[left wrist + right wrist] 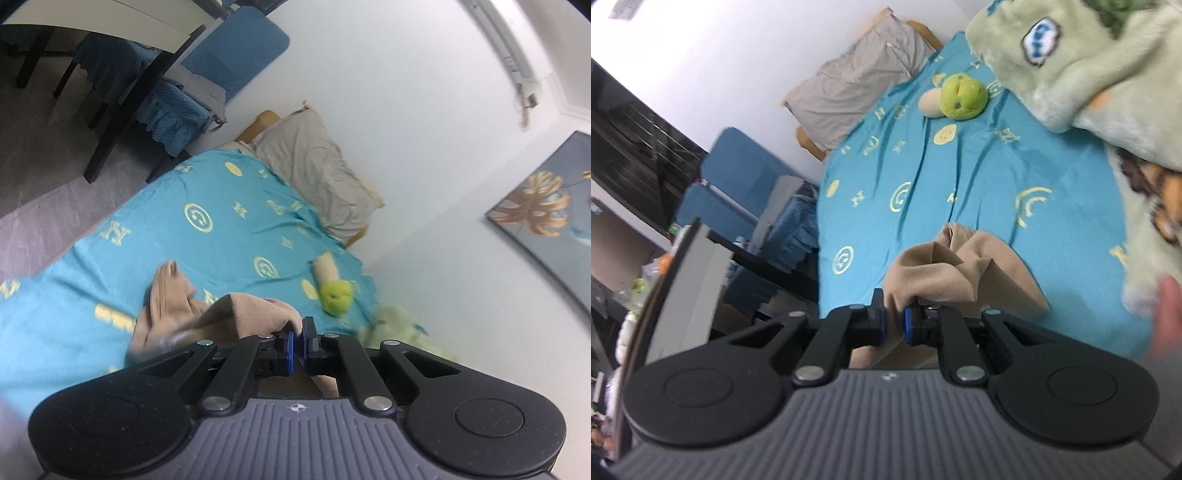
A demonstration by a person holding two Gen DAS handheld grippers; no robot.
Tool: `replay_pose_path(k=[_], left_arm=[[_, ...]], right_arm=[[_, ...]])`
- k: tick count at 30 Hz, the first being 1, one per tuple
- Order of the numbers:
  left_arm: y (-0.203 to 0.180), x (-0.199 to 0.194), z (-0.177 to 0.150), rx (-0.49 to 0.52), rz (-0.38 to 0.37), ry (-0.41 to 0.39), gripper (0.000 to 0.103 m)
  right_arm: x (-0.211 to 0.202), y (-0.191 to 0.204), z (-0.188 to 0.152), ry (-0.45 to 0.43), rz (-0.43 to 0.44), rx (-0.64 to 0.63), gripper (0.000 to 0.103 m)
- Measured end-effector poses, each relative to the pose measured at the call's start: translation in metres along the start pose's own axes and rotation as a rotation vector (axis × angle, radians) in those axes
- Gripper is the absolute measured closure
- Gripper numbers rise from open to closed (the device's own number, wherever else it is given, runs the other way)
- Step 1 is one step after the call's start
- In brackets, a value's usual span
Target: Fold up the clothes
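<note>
Both grippers' fingers pinch bunched tan garment point(942, 269); orientation unclear.

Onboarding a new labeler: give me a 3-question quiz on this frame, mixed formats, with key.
1. True or false: the right claw is shut on the tan garment.
2. Multiple choice: the green plush ball lies on A) the floor, B) the turquoise bedsheet, C) the grey pillow.
3. Fill in: the left claw pinches an edge of the ____ garment.

Key: 1 true. 2 B. 3 tan; cloth runs right up to the nearly closed blue pads.
</note>
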State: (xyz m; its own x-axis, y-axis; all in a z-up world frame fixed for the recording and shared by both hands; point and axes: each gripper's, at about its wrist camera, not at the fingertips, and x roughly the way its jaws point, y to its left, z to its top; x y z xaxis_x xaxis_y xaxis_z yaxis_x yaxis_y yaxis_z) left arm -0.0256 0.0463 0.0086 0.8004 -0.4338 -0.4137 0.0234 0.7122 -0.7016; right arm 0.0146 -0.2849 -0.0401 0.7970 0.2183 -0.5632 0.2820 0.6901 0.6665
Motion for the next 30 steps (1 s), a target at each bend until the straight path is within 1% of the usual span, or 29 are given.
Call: replay_pose_path(k=[2,5,9,10,11,12,13,14,17,20,23,25,26,27,28,29,30], left_arm=[[0.003,0.035,0.013,0.023,0.046,0.014,0.098],[0.014,0.089,0.027,0.091,0.111,0.037,0.098],[0.042,0.157,0.032,0.165,0.177,0.084,0.097],[0.051,0.171,0.031,0.165,0.195,0.1,0.097],[0.06,0.182,0.028,0.16,0.209,0.114,0.097],[0.066,0.191,0.026,0.173,0.221,0.122,0.097],[0.07,0.2,0.024,0.194,0.233,0.128,0.097],[0.072,0.205,0.023,0.209,0.239,0.132,0.097],[0.078,0.218,0.019,0.249,0.249,0.142,0.097],[0.083,0.222,0.015,0.278,0.249,0.144,0.097],[0.079,0.221,0.013,0.325,0.246,0.137,0.096],[0.073,0.218,0.012,0.351,0.242,0.128,0.095],[0.07,0.216,0.012,0.363,0.238,0.126,0.089],[0.067,0.214,0.012,0.375,0.234,0.126,0.078],[0.064,0.212,0.011,0.384,0.226,0.125,0.072],[0.062,0.21,0.01,0.393,0.218,0.125,0.063],[0.06,0.208,0.01,0.403,0.212,0.122,0.058]], right_arm=[[0.034,0.002,0.013,0.029,-0.03,-0.004,0.09],[0.084,0.0,0.026,0.084,-0.075,-0.002,0.09],[0.146,-0.011,0.032,0.142,-0.113,-0.025,0.09],[0.16,-0.018,0.031,0.163,-0.117,-0.004,0.09],[0.171,-0.028,0.03,0.185,-0.118,0.048,0.09],[0.179,-0.035,0.029,0.199,-0.117,0.097,0.089],[0.185,-0.039,0.028,0.205,-0.116,0.114,0.089],[0.189,-0.041,0.027,0.209,-0.118,0.119,0.089],[0.197,-0.034,0.026,0.207,-0.142,0.047,0.089],[0.2,-0.027,0.023,0.195,-0.16,-0.021,0.089],[0.195,-0.022,0.019,0.186,-0.167,-0.068,0.088],[0.191,-0.017,0.019,0.183,-0.164,-0.103,0.087],[0.189,-0.015,0.02,0.178,-0.159,-0.117,0.086],[0.186,-0.012,0.02,0.173,-0.152,-0.136,0.083],[0.184,-0.009,0.019,0.17,-0.144,-0.16,0.078],[0.182,-0.005,0.019,0.165,-0.128,-0.182,0.062],[0.178,-0.001,0.018,0.154,-0.105,-0.201,0.037]])
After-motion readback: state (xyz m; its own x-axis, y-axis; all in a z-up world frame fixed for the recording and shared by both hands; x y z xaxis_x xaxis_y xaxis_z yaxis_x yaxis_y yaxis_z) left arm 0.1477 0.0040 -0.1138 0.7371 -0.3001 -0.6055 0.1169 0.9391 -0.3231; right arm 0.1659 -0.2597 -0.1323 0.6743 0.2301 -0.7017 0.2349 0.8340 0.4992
